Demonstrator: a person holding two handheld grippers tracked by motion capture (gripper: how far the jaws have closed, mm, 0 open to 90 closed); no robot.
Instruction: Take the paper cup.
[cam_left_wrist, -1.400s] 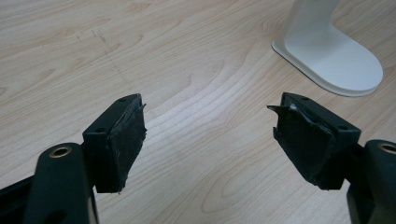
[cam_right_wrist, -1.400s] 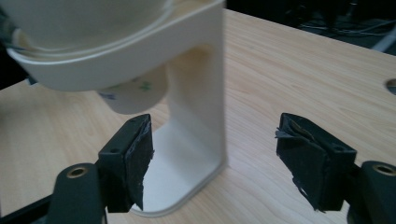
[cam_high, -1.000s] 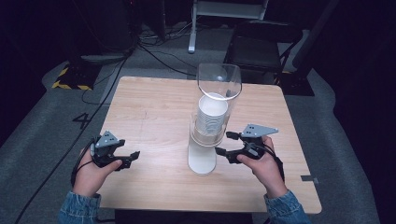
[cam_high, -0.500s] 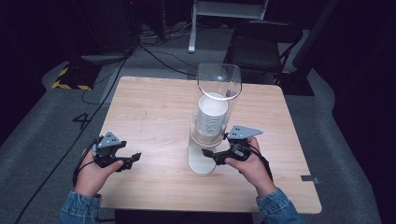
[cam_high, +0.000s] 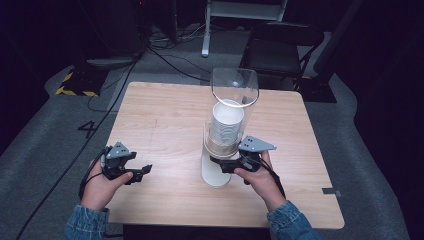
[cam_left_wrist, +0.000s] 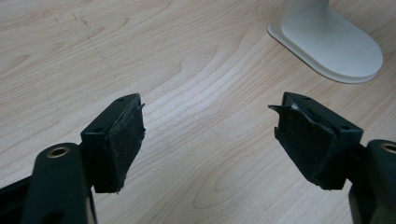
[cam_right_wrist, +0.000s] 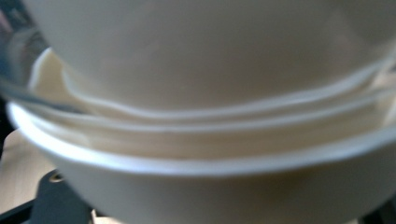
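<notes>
A tall cup dispenser, a clear plastic tube on a white stand (cam_high: 216, 172), rises near the middle of the pale wooden bench (cam_high: 165, 115), a little toward the person's side. Inside the tube sits a stack of white paper cups (cam_high: 226, 127), its lowest cup hanging out of the tube's bottom end above the stand.

The right gripper (cam_high: 227, 164) is pushed in at the foot of the tube, level with that lowest cup. In the right gripper view the white cup rims (cam_right_wrist: 201, 140) loom very close and blurred, with the black jaws showing only at the bottom corners, either side of the bottom cup. The jaws have just been closing with the cup between them; whether the pads already press on it I cannot tell.

The left gripper (cam_high: 137, 172) rests low over the bench at the near left, well apart from the dispenser. Its jaws stand released and wide, with bare wood grain between them, and the dispenser's white oval base (cam_left_wrist: 329, 39) lies farther off in the left gripper view.
</notes>
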